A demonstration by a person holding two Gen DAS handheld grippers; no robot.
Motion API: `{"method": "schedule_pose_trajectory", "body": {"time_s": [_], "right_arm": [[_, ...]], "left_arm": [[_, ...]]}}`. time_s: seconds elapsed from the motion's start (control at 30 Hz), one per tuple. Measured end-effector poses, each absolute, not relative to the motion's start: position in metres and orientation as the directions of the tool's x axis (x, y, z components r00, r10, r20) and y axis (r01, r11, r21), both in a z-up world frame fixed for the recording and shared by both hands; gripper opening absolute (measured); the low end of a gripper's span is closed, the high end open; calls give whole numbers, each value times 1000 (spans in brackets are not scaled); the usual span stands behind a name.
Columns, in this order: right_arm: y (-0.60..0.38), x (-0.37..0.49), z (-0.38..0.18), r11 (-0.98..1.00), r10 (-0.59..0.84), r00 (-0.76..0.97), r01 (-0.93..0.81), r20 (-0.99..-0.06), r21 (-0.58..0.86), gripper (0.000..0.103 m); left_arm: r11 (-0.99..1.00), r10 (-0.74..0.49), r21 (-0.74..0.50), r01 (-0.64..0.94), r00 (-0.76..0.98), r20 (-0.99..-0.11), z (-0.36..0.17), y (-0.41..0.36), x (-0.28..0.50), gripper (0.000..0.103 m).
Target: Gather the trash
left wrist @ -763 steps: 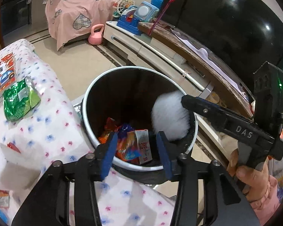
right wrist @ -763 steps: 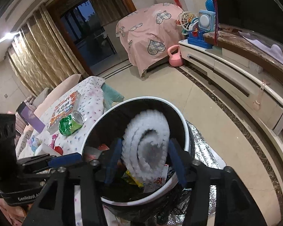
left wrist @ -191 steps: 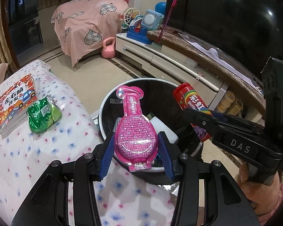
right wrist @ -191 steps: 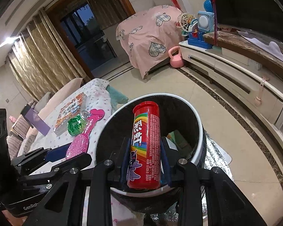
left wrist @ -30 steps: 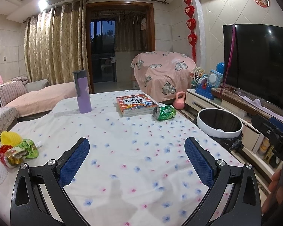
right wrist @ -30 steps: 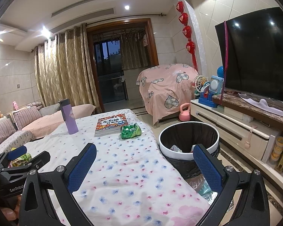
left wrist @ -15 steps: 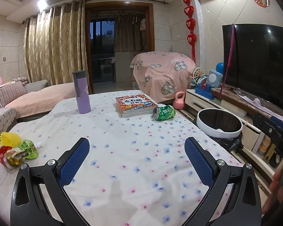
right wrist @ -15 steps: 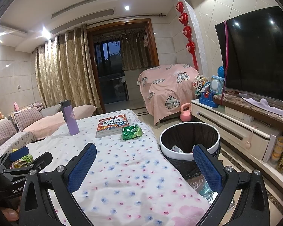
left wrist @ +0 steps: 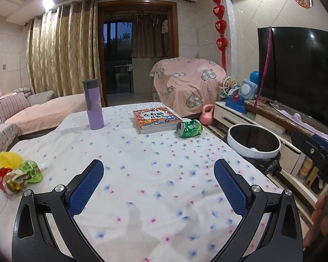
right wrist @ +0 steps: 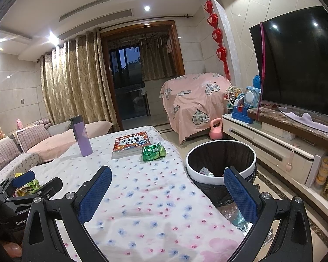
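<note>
A crushed green can lies on the flowered tablecloth next to a book; it also shows in the right wrist view. A heap of wrappers and cups sits at the table's left edge. The white-rimmed black trash bin stands on the floor at the table's right side, with trash inside. My left gripper is open and empty above the table's near part. My right gripper is open and empty, between the table's edge and the bin.
A purple bottle and a book stand on the far part of the table. A TV cabinet with a TV runs along the right. A sofa is at the left. A pink kettlebell is on the floor.
Over the last second almost nothing has moved. Earlier, the left gripper held a pink pouch and the right a red tube over the bin; both are now open, empty and drawn back.
</note>
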State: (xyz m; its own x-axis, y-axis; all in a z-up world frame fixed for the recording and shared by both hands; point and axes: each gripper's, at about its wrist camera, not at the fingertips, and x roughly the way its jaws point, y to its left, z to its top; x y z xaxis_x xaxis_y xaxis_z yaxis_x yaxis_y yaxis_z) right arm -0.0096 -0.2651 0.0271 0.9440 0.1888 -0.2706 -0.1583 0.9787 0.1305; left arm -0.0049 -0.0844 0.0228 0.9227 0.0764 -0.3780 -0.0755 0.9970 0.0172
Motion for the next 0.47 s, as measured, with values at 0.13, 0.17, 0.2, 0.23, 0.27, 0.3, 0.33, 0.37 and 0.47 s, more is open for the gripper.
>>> {"method": "schedule_pose_trajectory", "body": {"time_s": [0.13, 0.17, 0.2, 0.23, 0.27, 0.3, 0.33, 0.37, 0.47], "right_arm": [[-264, -7, 25, 978, 193, 940, -161, -281, 132, 103], [-263, -6, 25, 978, 194, 939, -162, -284, 132, 103], [-263, -5, 24, 978, 195, 938, -162, -286, 133, 103], [-263, -5, 23, 978, 195, 937, -162, -289, 134, 103], [-263, -4, 22, 978, 195, 937, -162, -291, 135, 103], [-264, -4, 22, 977, 195, 936, -161, -292, 136, 103], [-264, -3, 21, 977, 195, 936, -161, -294, 137, 103], [-264, -2, 21, 977, 196, 935, -161, -296, 139, 103], [-264, 0, 20, 977, 195, 933, -159, -302, 142, 103]], "left_arm": [[997, 76, 16, -76, 920, -384, 21, -84, -2, 103], [997, 77, 16, -77, 919, -387, 20, -83, -1, 103], [997, 75, 16, -75, 918, -390, 19, -83, 0, 103], [997, 75, 16, -75, 917, -391, 19, -83, 0, 103], [997, 76, 17, -75, 916, -394, 18, -83, 0, 103], [997, 76, 17, -75, 916, -395, 18, -83, 1, 103], [997, 73, 15, -73, 915, -397, 17, -82, 1, 103], [997, 72, 14, -73, 914, -399, 17, -82, 2, 103], [997, 70, 9, -73, 909, -410, 15, -82, 5, 103]]}}
